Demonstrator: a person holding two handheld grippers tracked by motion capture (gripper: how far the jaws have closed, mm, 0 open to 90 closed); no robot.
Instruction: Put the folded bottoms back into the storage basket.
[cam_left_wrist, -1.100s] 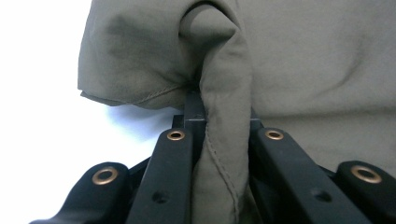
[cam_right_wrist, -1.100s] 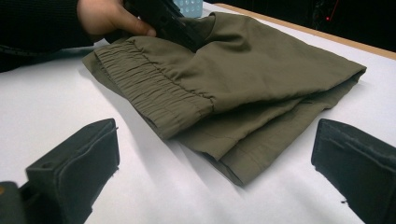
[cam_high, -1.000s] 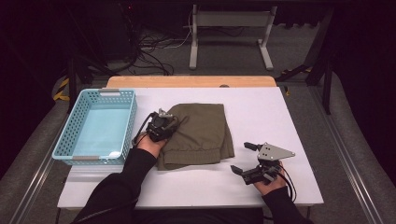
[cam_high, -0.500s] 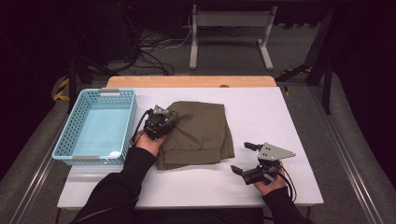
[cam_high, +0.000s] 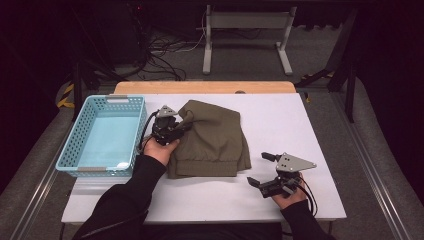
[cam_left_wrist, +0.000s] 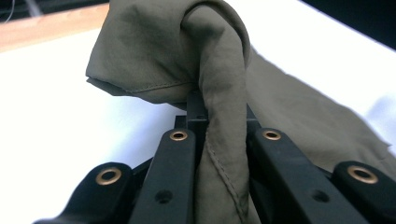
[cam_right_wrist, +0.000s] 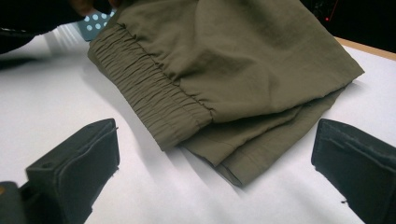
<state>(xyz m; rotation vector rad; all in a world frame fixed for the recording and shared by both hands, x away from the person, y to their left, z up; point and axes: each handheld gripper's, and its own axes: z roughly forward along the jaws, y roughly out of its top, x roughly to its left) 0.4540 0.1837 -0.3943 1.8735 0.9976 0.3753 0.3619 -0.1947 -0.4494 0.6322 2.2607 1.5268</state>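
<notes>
Folded olive-green shorts (cam_high: 215, 140) lie in the middle of the white table (cam_high: 300, 125). My left gripper (cam_high: 184, 121) is shut on their far left corner and holds it lifted off the table; in the left gripper view the cloth (cam_left_wrist: 219, 93) is bunched between the black jaws. My right gripper (cam_high: 260, 170) rests near the table's front right, open, with nothing between its fingers (cam_right_wrist: 74, 163). The right gripper view looks at the elastic waistband (cam_right_wrist: 154, 93) of the shorts, a little way ahead of the jaws.
A light blue plastic basket (cam_high: 75, 145) stands at the left side of the table, beside my left hand. A wooden strip (cam_high: 200, 87) runs along the table's far edge. Cables and a metal stand (cam_high: 245, 35) lie on the floor beyond.
My left gripper has risen and pulled the shorts' far left corner up with it. My right gripper has stayed in place.
</notes>
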